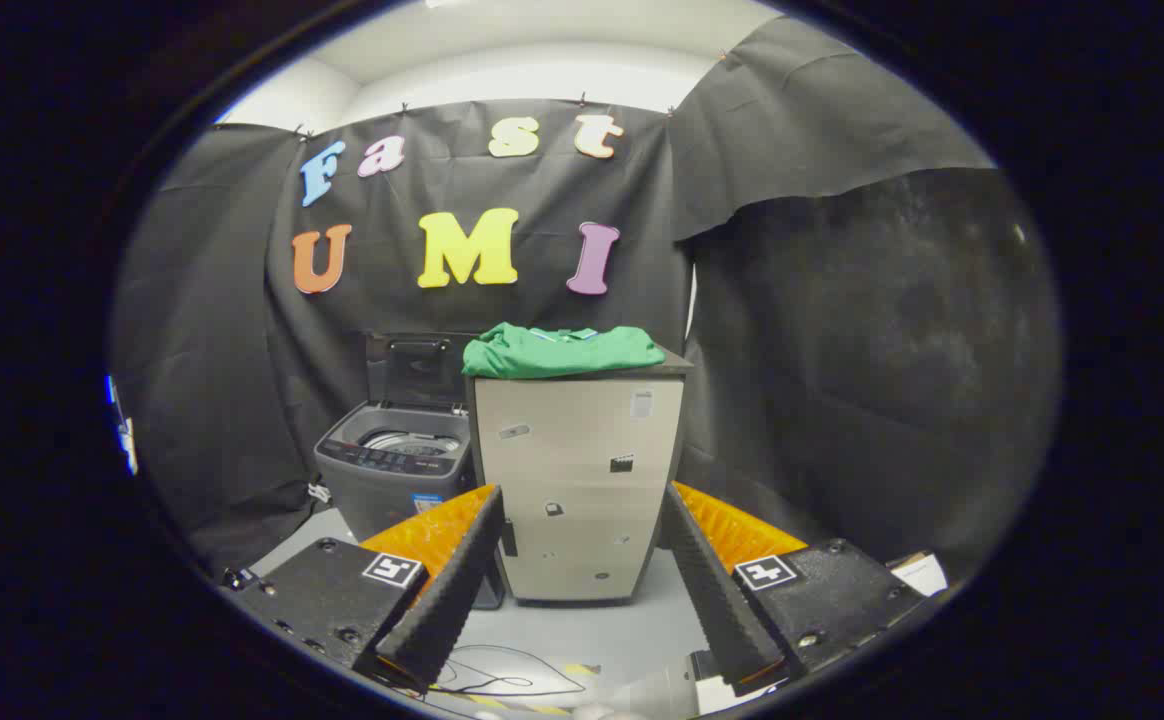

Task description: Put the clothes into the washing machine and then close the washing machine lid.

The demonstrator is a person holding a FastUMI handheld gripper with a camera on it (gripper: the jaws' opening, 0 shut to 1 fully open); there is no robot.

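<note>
Jaws: gripper spread apart, empty
Green clothes: folded atop cabinet
Washing machine: beside cabinet, lid up

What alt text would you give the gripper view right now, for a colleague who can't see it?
A folded green garment lies on top of a beige cabinet, well beyond the open, empty hand-held gripper. Beside the cabinet stands a grey top-loading washer with its lid raised and the drum visible. Black cloth walls surround the booth.

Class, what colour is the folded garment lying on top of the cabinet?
Green garment, clearest in the gripper view; the open gripper is empty.
</note>
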